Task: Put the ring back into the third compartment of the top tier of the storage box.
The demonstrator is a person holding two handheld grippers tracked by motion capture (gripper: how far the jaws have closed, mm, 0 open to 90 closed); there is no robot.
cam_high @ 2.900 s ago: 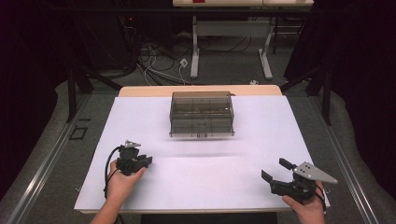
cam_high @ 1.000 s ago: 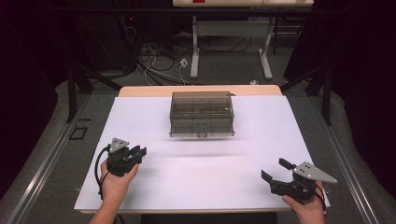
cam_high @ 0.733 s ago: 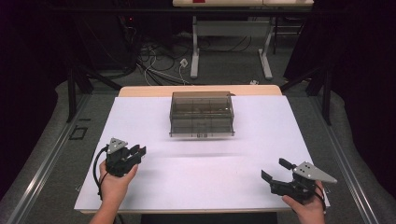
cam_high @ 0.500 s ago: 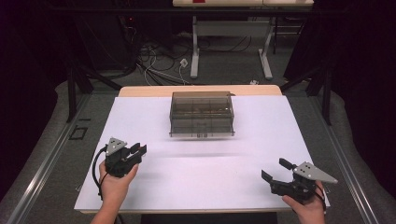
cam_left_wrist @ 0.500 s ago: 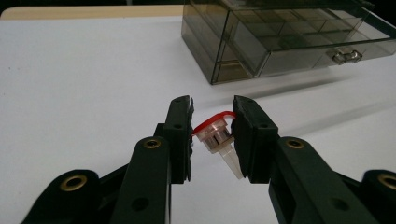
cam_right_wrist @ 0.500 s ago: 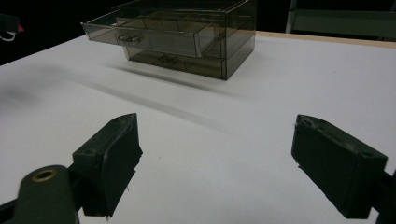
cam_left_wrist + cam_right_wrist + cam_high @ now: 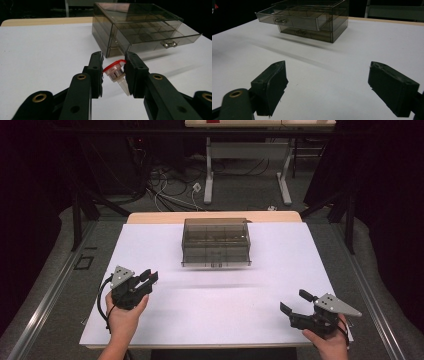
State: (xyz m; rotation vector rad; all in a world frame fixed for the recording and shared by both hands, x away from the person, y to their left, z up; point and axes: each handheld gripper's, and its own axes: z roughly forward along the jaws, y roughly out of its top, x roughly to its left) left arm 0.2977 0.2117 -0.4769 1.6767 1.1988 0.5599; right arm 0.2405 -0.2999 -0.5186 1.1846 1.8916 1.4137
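A smoked clear plastic drawer box [image 7: 216, 242] stands at the table's far middle, its top drawer [image 7: 160, 41] pulled partly out. My left gripper [image 7: 147, 279] is lifted off the white table top at the near left. In the left gripper view its jaws are shut on a small clear plastic piece with a red ring [image 7: 115, 71], held tilted between the pads. My right gripper [image 7: 295, 301] rests low at the near right corner. Its jaws stand wide open with nothing between them [image 7: 327, 82].
The white table top [image 7: 220, 295] has a wooden strip [image 7: 150, 217] along its far edge. Beyond it lie floor cables [image 7: 170, 185] and the legs of another table [image 7: 245, 165]. Dark curtains close both sides.
My left gripper has moved from the near left further left and then risen a little, keeping its hold on the small piece. The right gripper has stayed where it was.
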